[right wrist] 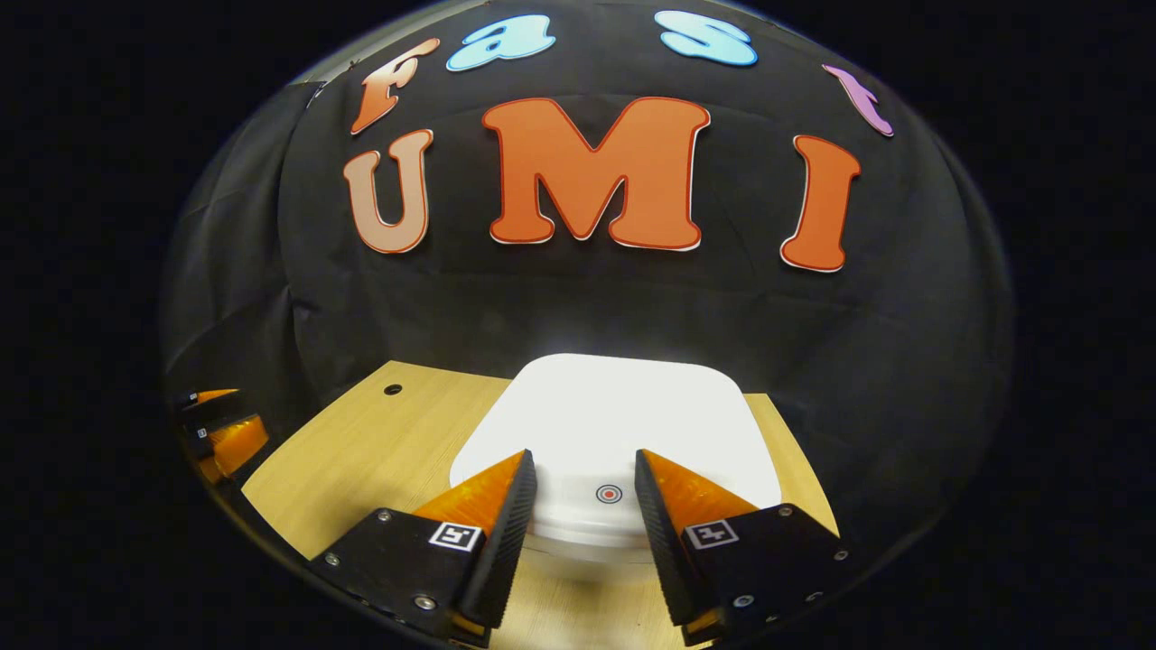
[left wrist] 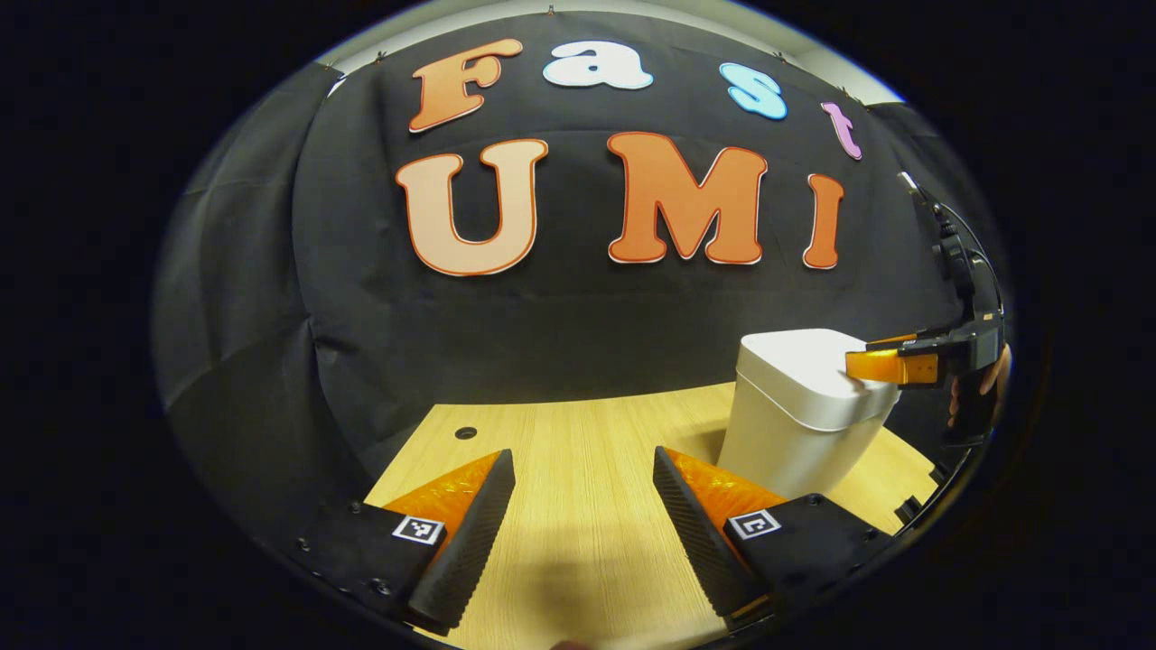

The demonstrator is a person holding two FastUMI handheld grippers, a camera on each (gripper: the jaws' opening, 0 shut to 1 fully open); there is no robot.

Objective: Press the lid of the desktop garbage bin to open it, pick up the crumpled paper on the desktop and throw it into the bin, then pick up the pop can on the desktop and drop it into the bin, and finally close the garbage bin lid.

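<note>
Wooden desktop [left wrist: 578, 533], rounded, seemingly plastic bin [left wrist: 799, 411]

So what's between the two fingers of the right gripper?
In the right gripper view, the right gripper frames the bin's white lid and its round red button mark.

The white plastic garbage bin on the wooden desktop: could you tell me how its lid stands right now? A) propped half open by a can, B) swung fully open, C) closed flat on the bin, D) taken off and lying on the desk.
C: the lid lies flat and closed on the white plastic garbage bin, with the right gripper just above its front edge, jaws apart.
</note>
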